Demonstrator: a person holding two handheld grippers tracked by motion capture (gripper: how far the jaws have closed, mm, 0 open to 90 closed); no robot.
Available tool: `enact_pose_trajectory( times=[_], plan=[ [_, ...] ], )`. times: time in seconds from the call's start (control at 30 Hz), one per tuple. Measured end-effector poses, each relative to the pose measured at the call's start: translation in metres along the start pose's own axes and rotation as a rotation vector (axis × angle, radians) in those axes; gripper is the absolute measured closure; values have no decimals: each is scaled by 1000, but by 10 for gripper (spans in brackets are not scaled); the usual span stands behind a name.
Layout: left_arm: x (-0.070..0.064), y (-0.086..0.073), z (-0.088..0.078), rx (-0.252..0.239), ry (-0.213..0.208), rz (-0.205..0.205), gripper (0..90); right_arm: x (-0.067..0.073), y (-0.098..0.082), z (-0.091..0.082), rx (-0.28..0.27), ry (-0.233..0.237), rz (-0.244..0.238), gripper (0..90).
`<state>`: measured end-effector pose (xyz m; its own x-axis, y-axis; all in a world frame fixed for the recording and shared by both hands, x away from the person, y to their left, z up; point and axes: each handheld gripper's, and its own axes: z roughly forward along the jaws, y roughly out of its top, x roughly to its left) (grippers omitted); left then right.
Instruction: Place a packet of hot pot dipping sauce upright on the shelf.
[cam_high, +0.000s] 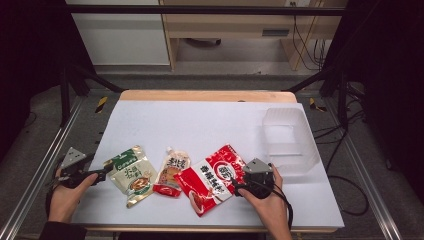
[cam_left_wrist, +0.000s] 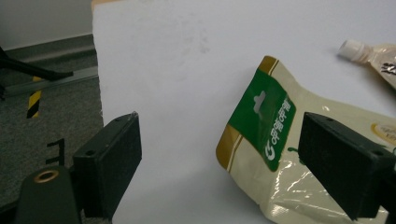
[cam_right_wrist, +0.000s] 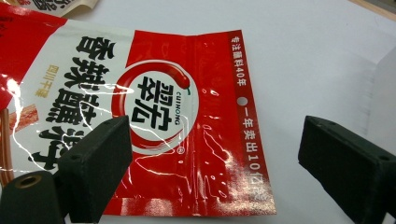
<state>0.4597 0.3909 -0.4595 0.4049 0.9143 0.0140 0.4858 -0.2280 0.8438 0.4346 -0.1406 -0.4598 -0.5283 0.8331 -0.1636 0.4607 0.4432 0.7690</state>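
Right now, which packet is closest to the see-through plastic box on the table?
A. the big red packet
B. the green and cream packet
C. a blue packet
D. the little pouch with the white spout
A: in the high view the red packet lies nearest the clear plastic box, while the spout pouch and the green and cream packet lie farther to the left.

The red packet (cam_right_wrist: 187, 116) reads "CUIHONG" (inside a chilli ring) and "40"; other lettering is Chinese.

Grey carpet floor (cam_high: 45, 130), black frame (cam_high: 200, 10), wooden cabinet (cam_high: 225, 25) behind.
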Motion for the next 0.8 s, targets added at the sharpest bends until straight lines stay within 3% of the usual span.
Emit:
enact_pose_trajectory(
  times=[0.1, 0.17, 0.3, 0.4, 0.47, 0.5, 0.57, 0.6, 0.63, 0.8],
  plan=[
    [3, -3, 2, 17, -30, -12, 171, 3, 1, 2, 14, 2, -23, 109],
    [2, -3, 2, 7, -76, -20, 207, 5, 1, 5, 28, -2, -37, 109],
    [-7, -5, 12, 70, -117, 4, 233, 7, 1, 5, 32, -9, -44, 114],
    [-13, -5, 16, 97, -126, 38, 288, 7, 3, 2, 16, -34, -47, 137],
    [-14, -5, 15, 95, -120, 26, 414, 5, 2, 2, 13, -33, -37, 137],
    [-14, -4, 14, 93, -121, 20, 414, 5, 2, 2, 13, -33, -37, 137],
    [-14, -5, 15, 103, -119, 8, 500, 5, 1, 2, 17, -30, -38, 134],
    [-14, -5, 15, 113, -121, 11, 594, 5, 1, 2, 18, -28, -49, 134],
    [-15, -5, 15, 117, -120, 18, 629, 5, 1, 2, 18, -27, -50, 133],
    [-18, -5, 13, 142, -123, 49, 743, 7, 3, 2, 15, -24, -52, 133]
  ],
)
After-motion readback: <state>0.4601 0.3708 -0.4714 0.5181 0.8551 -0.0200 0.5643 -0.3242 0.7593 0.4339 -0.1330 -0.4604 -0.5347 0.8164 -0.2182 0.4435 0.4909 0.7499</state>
